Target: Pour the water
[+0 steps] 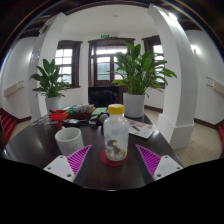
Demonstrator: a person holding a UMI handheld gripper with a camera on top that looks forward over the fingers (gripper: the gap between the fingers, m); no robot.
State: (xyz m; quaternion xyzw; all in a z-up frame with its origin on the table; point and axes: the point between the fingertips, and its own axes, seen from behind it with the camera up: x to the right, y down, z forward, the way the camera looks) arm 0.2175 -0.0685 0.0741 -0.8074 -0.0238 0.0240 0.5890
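Bottle (116,133) between open gripper (113,160), cup (69,141) beside

Clear bottle (116,137), yellow cap, upright on red coaster; white cup (69,140) nearby, upright on table.

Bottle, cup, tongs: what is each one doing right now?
Bottle: upright, yellow cap on, standing between the fingers on a red coaster.
Cup: upright on the table, beside the bottle; contents cannot be seen.
Tongs: open, gaps on both sides of the bottle.
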